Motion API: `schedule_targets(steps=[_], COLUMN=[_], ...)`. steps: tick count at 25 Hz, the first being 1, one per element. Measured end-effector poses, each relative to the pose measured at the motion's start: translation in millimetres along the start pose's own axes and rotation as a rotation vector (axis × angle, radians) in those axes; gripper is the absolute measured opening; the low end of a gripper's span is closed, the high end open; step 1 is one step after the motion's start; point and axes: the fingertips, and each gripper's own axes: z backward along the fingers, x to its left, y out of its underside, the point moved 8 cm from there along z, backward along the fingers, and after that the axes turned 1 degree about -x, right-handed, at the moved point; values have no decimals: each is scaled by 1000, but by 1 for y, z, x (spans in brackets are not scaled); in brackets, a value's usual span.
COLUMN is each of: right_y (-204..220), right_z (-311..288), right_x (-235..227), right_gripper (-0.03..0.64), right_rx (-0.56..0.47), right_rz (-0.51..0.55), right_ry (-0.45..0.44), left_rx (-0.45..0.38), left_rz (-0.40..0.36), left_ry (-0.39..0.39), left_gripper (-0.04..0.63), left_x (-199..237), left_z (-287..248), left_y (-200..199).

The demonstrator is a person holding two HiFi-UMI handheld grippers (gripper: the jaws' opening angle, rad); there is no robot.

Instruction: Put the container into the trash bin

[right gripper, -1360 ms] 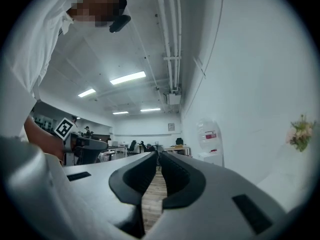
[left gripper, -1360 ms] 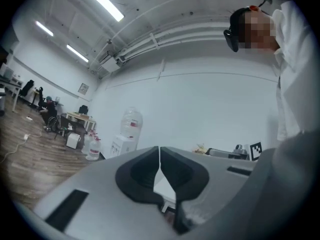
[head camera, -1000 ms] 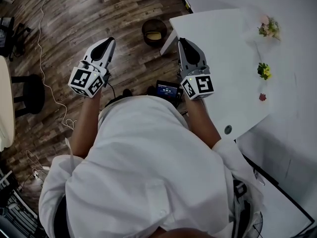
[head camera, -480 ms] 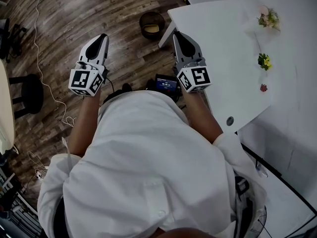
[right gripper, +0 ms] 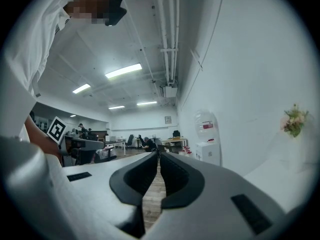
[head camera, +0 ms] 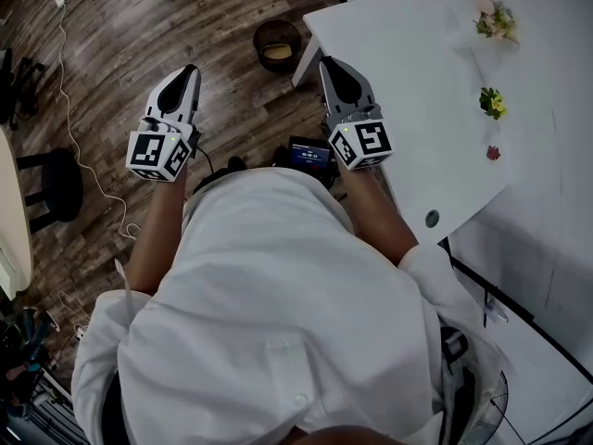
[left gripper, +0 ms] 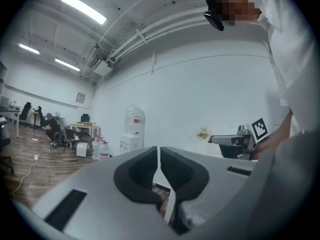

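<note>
The wooden floor (head camera: 222, 26) carries a round brown trash bin (head camera: 278, 44), a black stool (head camera: 56, 179) and a loose white cable (head camera: 79, 146). On the white table (head camera: 417, 91) lie a pale flower bunch (head camera: 496, 19), a yellow-green sprig (head camera: 492, 103) and a small red piece (head camera: 494, 153)

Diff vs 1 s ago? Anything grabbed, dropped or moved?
Nothing grabbed or dropped. The left gripper and right gripper stay shut and empty, held level in front of the person, barely shifted. In the head view the trash bin and table slid slightly up and left together, so the camera likely moved, not them.
</note>
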Motion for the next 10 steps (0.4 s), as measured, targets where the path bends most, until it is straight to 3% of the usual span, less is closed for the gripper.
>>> schedule_targets(steps=[10], right_y=[8], right_z=[5], right_x=[-14], right_gripper=[44], right_rx=[10], right_rz=[-19], right_ry=[-3], left_rx=[10], left_rz=[12], left_ry=[7], left_gripper=[15], left_x=[-14], left_z=[-12], left_y=[4])
